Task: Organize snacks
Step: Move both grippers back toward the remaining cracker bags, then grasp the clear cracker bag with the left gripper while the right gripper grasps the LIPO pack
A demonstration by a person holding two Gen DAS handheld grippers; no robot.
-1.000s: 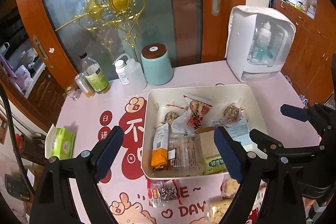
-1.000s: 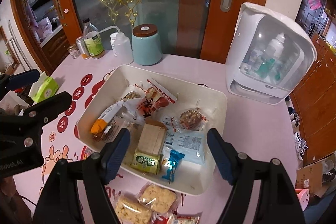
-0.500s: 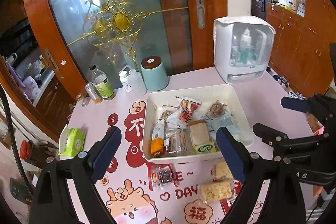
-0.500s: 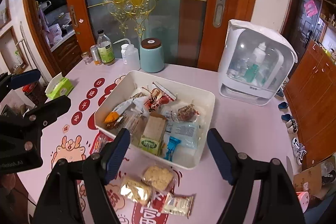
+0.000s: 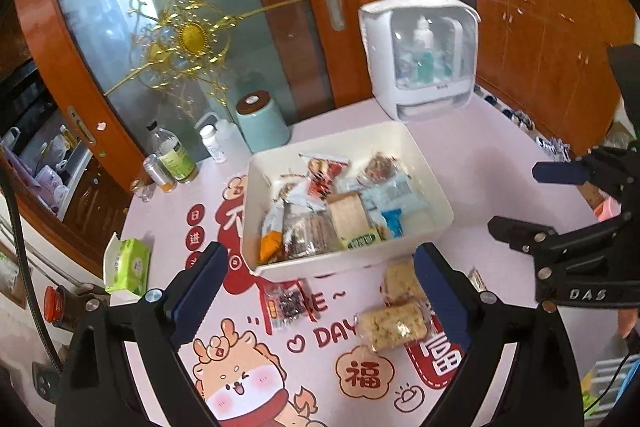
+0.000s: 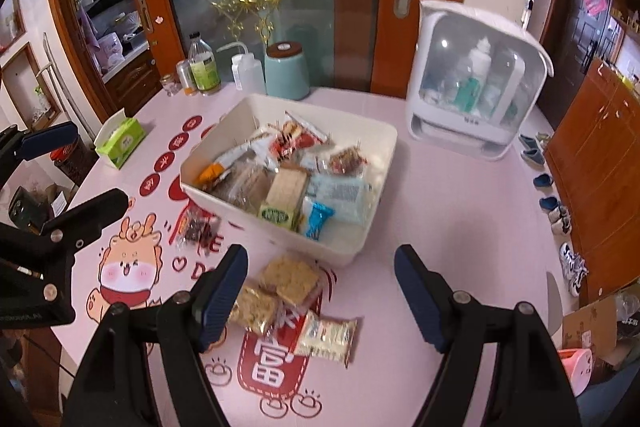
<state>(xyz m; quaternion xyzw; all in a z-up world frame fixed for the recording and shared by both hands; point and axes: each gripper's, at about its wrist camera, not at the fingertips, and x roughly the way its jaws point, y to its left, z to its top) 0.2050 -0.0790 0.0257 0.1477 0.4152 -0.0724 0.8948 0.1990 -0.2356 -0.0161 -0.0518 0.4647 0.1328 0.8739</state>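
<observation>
A white bin (image 5: pixel 432 187) (image 6: pixel 384 147) on the pink table holds several snack packets. On the table in front of it lie a clear packet of dark pieces (image 5: pixel 286 303) (image 6: pixel 196 227), two rice-crisp packets (image 5: pixel 394 319) (image 6: pixel 290 277) and a pale cracker packet (image 6: pixel 326 335). My left gripper (image 5: pixel 320 255) hangs open above the bin's near wall, holding nothing. My right gripper (image 6: pixel 322 255) is open over the loose packets and touches none of them. Each gripper also shows in the other's view: the right gripper (image 5: pixel 514 198), the left gripper (image 6: pixel 98 163).
Behind the bin stand a teal canister (image 5: pixel 262 123), a white squeeze bottle (image 6: pixel 248 71), several small bottles (image 5: pixel 172 155) and a white cabinet with a clear door (image 5: pixel 420 59). A green tissue box (image 5: pixel 128 263) sits at the table's left edge. Shoes (image 6: pixel 560 219) lie on the floor at right.
Both grippers have drawn back from the bin and risen slightly, so the bin looks smaller and the loose packets in front have come into view. The left jaws stand a little wider.
</observation>
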